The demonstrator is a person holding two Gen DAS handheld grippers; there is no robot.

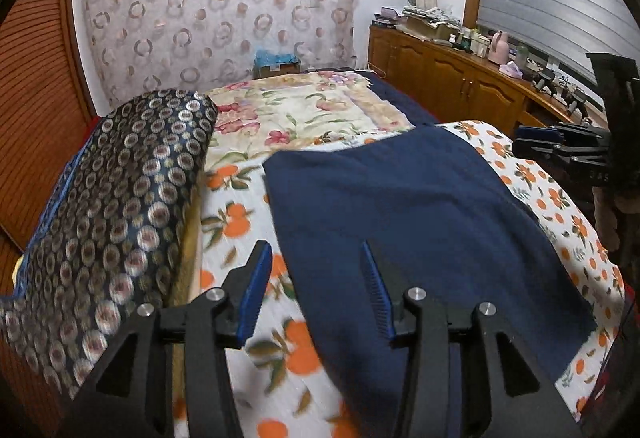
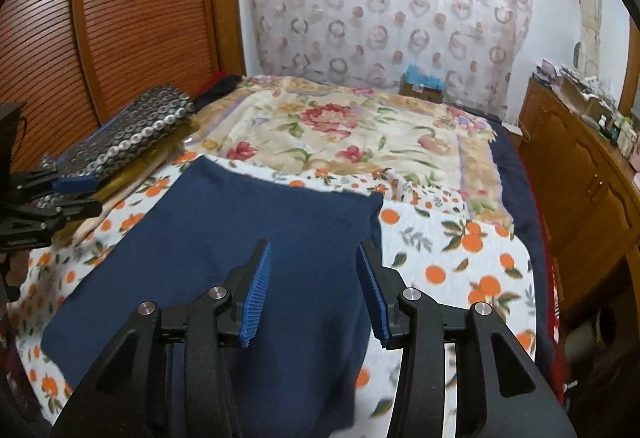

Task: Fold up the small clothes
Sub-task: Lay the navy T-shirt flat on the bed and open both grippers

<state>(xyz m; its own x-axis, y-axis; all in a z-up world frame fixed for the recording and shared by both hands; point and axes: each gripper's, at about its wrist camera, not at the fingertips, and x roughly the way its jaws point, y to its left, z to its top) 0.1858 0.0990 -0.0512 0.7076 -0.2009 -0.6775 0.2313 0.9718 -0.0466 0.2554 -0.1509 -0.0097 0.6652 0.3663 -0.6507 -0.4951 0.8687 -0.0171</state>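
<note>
The navy garment (image 1: 420,205) lies flat on the orange-print sheet (image 1: 236,222), its near corners beneath the spread, empty left claw (image 1: 316,278) and right claw (image 2: 314,278), seemingly ready for pinching.

cloth (image 1: 420,205) flat on sheet (image 1: 236,222) | bolster (image 1: 120,197) left of cloth | quilt (image 1: 296,109) behind | cabinet (image 1: 448,77) right of bed

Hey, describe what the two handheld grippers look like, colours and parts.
Both the left gripper and right gripper are matte black plastic linkages with round silver pivot pins. Each finger carries a flat blue ribbed pad. No cables or sleeves show.
</note>
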